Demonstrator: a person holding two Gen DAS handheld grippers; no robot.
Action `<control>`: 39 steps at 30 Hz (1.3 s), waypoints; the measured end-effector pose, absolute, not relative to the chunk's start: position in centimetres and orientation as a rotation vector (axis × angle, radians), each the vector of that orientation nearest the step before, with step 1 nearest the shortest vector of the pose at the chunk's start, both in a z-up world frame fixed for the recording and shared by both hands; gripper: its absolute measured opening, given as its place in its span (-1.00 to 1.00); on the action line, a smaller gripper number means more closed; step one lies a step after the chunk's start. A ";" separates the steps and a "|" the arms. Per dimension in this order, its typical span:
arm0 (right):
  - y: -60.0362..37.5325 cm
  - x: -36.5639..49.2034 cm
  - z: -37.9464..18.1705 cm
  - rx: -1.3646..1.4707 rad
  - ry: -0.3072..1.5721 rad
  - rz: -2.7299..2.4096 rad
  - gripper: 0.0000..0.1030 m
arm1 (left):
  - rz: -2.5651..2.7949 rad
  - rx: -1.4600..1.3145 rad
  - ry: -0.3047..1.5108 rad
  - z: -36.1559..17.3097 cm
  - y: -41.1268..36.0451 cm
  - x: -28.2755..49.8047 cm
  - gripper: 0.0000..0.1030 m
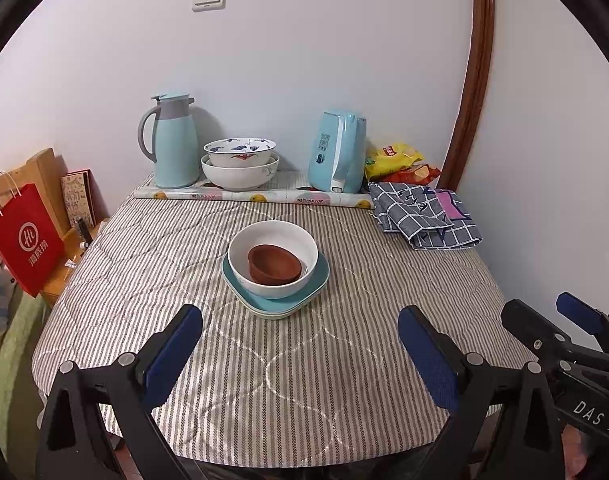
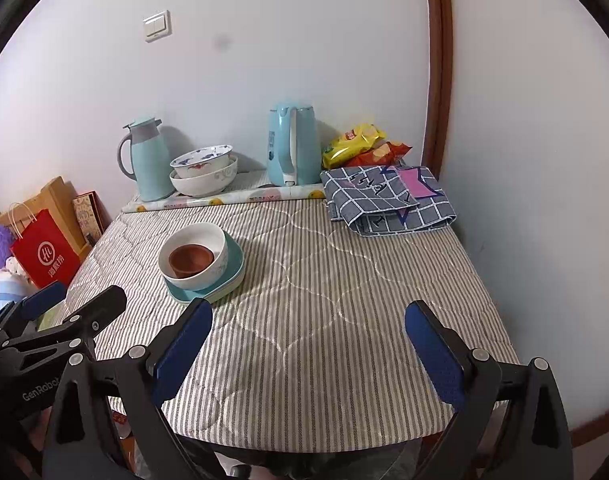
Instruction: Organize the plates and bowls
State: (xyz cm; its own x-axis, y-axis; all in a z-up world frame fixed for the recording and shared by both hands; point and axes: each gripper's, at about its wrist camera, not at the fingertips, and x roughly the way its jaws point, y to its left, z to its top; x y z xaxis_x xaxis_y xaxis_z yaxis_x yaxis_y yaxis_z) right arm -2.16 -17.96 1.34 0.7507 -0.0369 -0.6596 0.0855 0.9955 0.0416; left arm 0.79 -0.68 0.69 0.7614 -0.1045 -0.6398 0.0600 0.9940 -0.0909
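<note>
Left wrist: kettle (image 1: 338,152), flask (image 1: 172,142) (behind stacked bowls (image 1: 273,258)).

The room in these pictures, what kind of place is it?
Probably a lived-in home, not a lab: a table with a striped quilted cover, a thermos jug and kettle by the wall, and snack bags.

A small brown bowl (image 1: 275,264) sat upright inside a white bowl (image 1: 273,258), which rested on stacked teal plates (image 1: 278,296) mid-worktop, slightly left. At the far edge, a blue-patterned bowl (image 1: 239,152) nested in a larger white bowl (image 1: 239,174), both upright.
</note>
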 end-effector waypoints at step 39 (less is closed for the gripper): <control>-17.2 -2.5 1.5 0.049 0.708 -0.062 0.87 | -0.065 -0.066 0.682 1.1 0.1 0.8 0.93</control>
State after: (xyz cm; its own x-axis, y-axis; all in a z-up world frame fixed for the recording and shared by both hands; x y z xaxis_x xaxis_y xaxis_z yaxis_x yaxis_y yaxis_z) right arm -2.48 -17.24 1.51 0.7582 -0.0409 -0.6507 0.0738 0.9970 0.0233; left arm 0.79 0.07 1.07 0.7742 -0.0822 -0.6276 0.0386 0.9958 -0.0828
